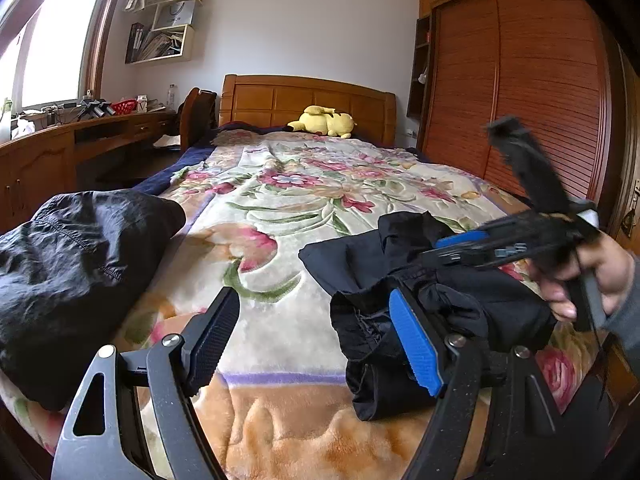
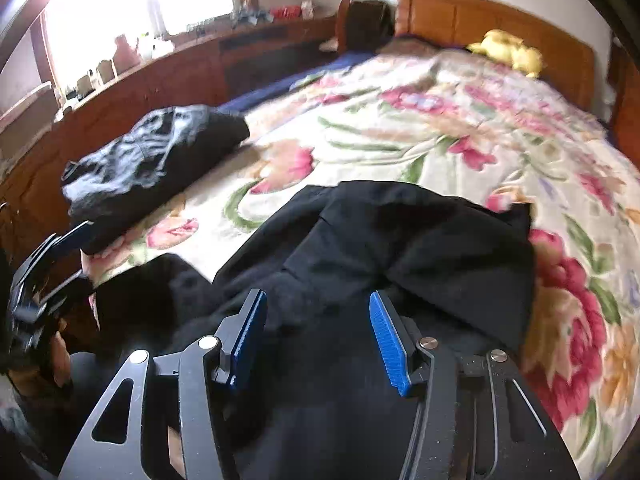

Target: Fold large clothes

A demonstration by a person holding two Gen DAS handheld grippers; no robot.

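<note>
A crumpled dark garment (image 1: 360,264) (image 2: 400,240) lies on the near right part of the floral blanket (image 1: 280,200) (image 2: 440,128). A second black garment (image 1: 80,260) (image 2: 152,160) sits bunched at the bed's left edge. My left gripper (image 1: 316,320) (image 2: 76,260) hovers low over the blanket, open, with its right pad against the crumpled garment's left side and nothing between its jaws. My right gripper (image 2: 318,320) (image 1: 436,250), held by a hand (image 1: 600,276), points down over the crumpled garment. Its blue pads stand apart above the cloth, not pinching it.
A yellow plush toy (image 1: 324,120) (image 2: 508,52) rests by the wooden headboard (image 1: 308,100). A long wooden desk (image 1: 60,144) (image 2: 160,80) with clutter runs along the left under the window. A slatted wardrobe (image 1: 520,100) stands close on the right.
</note>
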